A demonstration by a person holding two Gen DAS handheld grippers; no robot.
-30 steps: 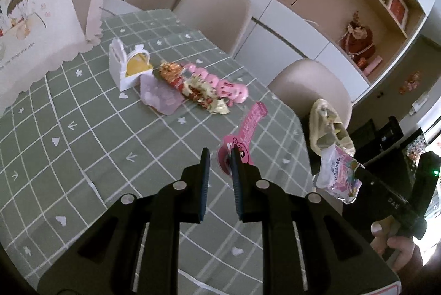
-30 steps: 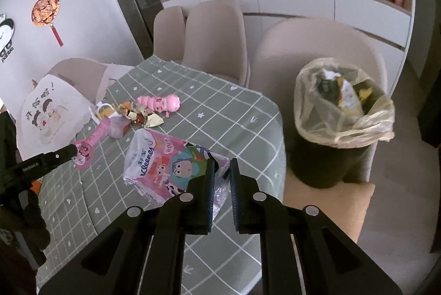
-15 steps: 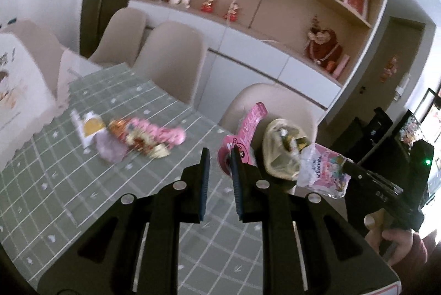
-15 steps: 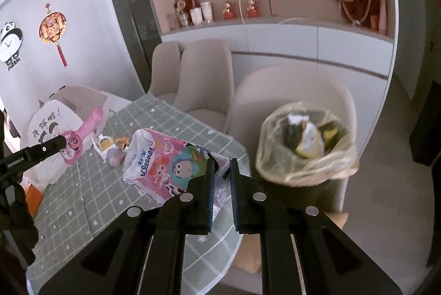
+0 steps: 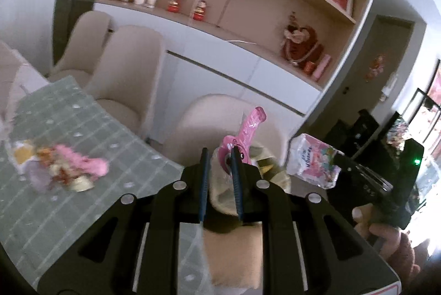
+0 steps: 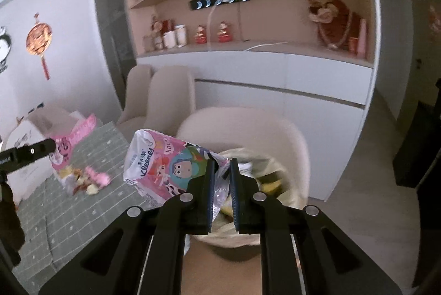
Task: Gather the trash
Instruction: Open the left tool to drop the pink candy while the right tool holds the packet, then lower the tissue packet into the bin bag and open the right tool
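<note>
My left gripper [image 5: 220, 157] is shut on a long pink wrapper [image 5: 245, 132] and holds it in the air over the trash bin [image 5: 220, 198], which is lined with a yellowish bag. My right gripper [image 6: 220, 165] is shut on a pink Kleenex tissue pack [image 6: 162, 165] and holds it above the same bin [image 6: 264, 179]. The tissue pack also shows in the left wrist view [image 5: 311, 162]. The pink wrapper also shows in the right wrist view [image 6: 71, 140]. A pile of pink and gold wrappers [image 5: 69, 168] lies on the green checked tablecloth [image 5: 82, 129].
The bin stands on a beige chair [image 6: 248, 124] at the table's end. Two more beige chairs [image 5: 124, 69] stand along the far side. A white cabinet [image 6: 275, 91] and shelves with ornaments run behind. A white box [image 6: 30, 135] sits at the table's left.
Both grippers have lifted away from the table and swung right toward the bin, carrying the pink wrapper and the tissue pack; the bin now sits right beneath both.
</note>
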